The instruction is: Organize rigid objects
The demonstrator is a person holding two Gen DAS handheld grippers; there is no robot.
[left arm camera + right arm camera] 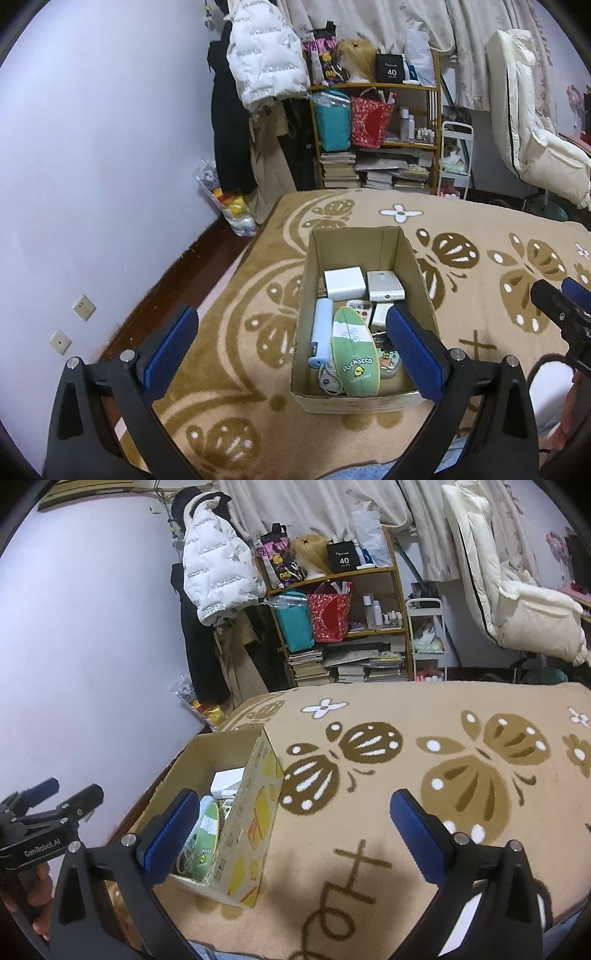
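Note:
An open cardboard box [421,284] stands on the tan butterfly-patterned blanket [258,295]. Inside lie a green oval Pochacco item [354,350], a light blue cylinder [320,332], a white square adapter [344,282], a white flat device [385,286] and several smaller items. My left gripper [291,347] is open and empty, hovering above the box's near end. My right gripper [291,830] is open and empty, to the right of the box [255,812], over the blanket [424,775]. The right gripper shows at the left wrist view's right edge [561,299]; the left gripper shows in the right wrist view [55,797].
A white wall [92,166] and a strip of dark wood floor [177,284] lie left of the bed. Behind it stand a cluttered shelf [376,129] with books and bags, hanging coats [258,55], a white cart [456,158] and a cream chair [532,122].

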